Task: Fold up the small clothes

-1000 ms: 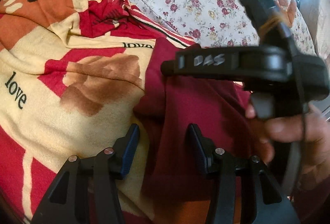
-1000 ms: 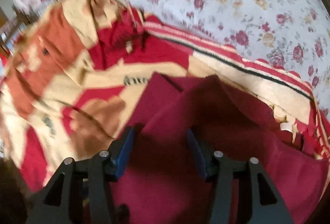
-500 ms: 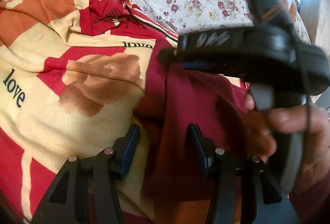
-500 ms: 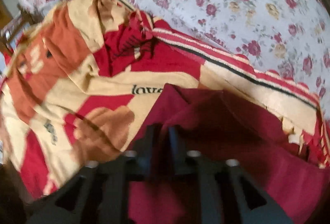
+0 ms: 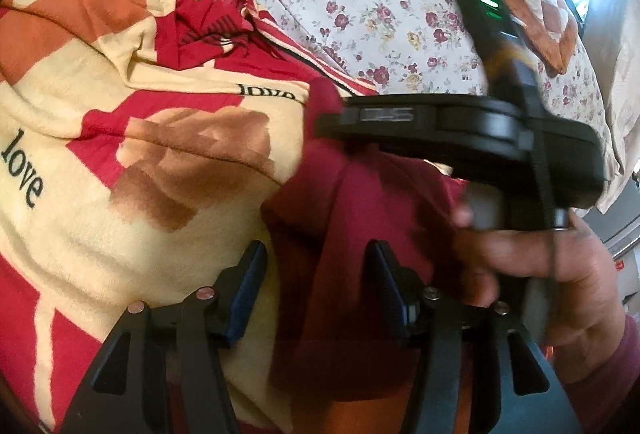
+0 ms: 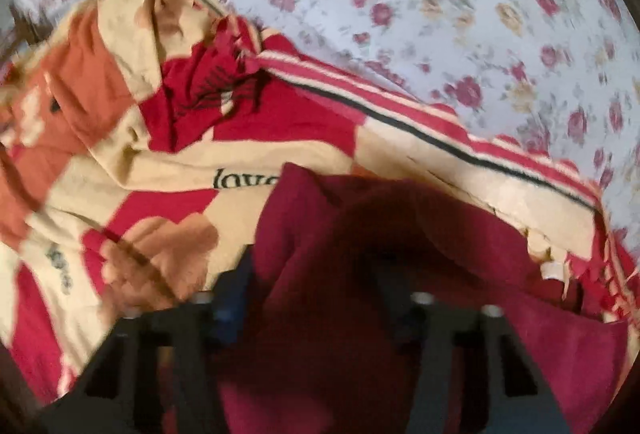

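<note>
Maroon garment (image 5: 360, 218) lies between both sets of jaws for folding: left gripper (image 5: 316, 286) opening, right gripper (image 6: 316, 298) closing, grip probably not firm given blur.

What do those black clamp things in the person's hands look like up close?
Each is a matte black plastic tool. The left gripper has two angled fingers lined with dark blue pads and dotted with silver rivets. The right gripper has a flat body with pale lettering, a thin black cable and a green light. A maroon sleeve shows at the wrist.
</note>
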Demonstrator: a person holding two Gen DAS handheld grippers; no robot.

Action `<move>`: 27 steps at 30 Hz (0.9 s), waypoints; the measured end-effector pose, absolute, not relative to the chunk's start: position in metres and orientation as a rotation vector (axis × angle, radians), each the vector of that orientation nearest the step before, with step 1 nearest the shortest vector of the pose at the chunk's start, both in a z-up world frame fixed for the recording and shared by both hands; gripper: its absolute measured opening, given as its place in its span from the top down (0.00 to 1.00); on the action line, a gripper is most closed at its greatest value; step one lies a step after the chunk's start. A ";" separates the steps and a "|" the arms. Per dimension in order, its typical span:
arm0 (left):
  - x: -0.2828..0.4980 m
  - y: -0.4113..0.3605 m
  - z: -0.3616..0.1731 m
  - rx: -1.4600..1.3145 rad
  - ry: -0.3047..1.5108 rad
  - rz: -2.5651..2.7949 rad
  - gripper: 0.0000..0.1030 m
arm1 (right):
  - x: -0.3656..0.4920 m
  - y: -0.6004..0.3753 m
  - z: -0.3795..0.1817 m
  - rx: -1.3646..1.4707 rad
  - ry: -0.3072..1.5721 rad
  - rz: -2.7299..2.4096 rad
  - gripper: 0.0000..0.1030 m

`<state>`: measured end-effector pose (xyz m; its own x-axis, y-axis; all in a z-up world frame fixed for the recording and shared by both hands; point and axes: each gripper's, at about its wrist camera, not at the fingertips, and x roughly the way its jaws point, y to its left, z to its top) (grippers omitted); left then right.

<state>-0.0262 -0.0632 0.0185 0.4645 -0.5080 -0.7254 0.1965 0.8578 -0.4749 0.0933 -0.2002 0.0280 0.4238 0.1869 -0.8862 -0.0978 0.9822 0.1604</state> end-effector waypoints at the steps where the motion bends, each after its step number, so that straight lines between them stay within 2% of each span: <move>1: -0.025 -0.064 0.019 -0.347 0.999 -0.446 0.66 | 0.090 -0.210 0.033 0.136 1.116 0.209 0.72; 4: -0.024 -0.067 0.020 -0.351 0.986 -0.462 0.66 | 0.081 -0.221 0.041 0.159 1.096 0.239 0.80; 9: -0.023 -0.071 0.023 -0.369 0.955 -0.504 0.68 | 0.073 -0.232 0.049 0.191 1.085 0.251 0.83; 11: -0.023 -0.073 0.026 -0.362 0.933 -0.516 0.75 | 0.073 -0.234 0.052 0.202 1.085 0.254 0.83; 13: -0.024 -0.073 0.028 -0.354 0.917 -0.521 0.89 | 0.072 -0.238 0.052 0.212 1.086 0.253 0.83; 16: -0.025 -0.073 0.032 -0.352 0.897 -0.538 0.97 | 0.070 -0.245 0.052 0.227 1.095 0.248 0.83; 21: -0.030 -0.075 0.037 -0.327 0.870 -0.561 1.00 | 0.073 -0.244 0.053 0.223 1.113 0.241 0.81; 23: -0.030 -0.074 0.038 -0.329 0.867 -0.566 1.00 | 0.076 -0.242 0.054 0.225 1.126 0.235 0.76; 24: -0.031 -0.074 0.038 -0.331 0.866 -0.568 1.00 | 0.077 -0.241 0.054 0.227 1.136 0.228 0.65; 25: -0.031 -0.073 0.039 -0.334 0.864 -0.571 1.00 | 0.079 -0.240 0.053 0.232 1.153 0.219 0.48; 27: -0.033 -0.072 0.040 -0.339 0.861 -0.576 1.00 | 0.084 -0.237 0.051 0.251 1.187 0.198 0.28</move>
